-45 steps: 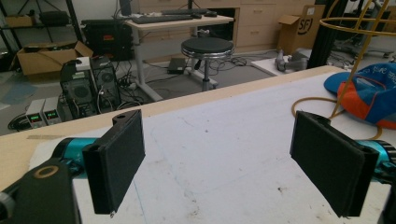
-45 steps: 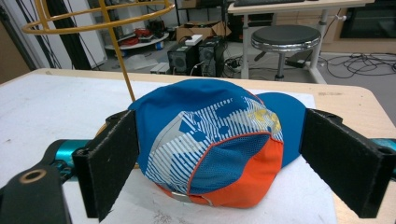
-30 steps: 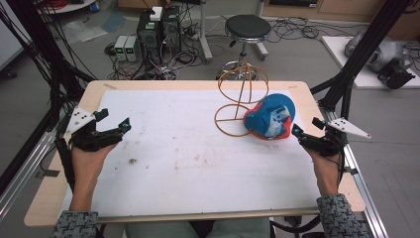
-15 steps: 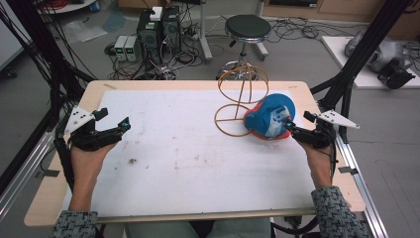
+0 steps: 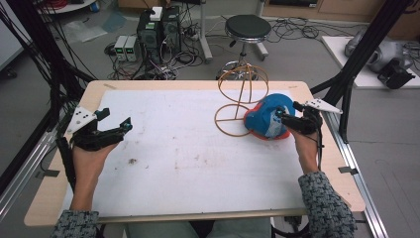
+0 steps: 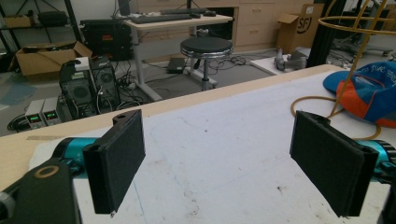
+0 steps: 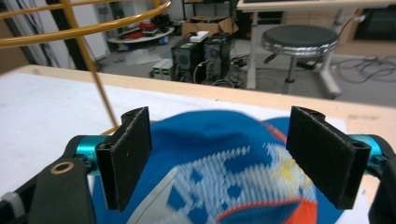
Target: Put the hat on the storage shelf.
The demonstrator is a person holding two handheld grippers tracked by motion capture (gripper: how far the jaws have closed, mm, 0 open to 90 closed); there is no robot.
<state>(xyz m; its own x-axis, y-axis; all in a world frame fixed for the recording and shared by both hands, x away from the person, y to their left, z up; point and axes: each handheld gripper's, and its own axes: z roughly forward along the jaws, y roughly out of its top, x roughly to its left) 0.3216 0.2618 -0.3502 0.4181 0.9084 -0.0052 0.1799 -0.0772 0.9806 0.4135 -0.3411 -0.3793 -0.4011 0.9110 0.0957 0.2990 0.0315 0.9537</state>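
The white mat lies bare across its left, centre and near stretches; a gripper passes there freely. The left gripper rests at the mat's left edge with open table ahead of its wide jaws. Obstruction sits at the far right: a yellow wire stand, upright, with a ring at its foot and a hoop above. The blue cap lies against the stand's right side. The right gripper is at the cap, its jaws just closing and still apart, the cap's crown between them. The stand blocks passage leftward past the cap.
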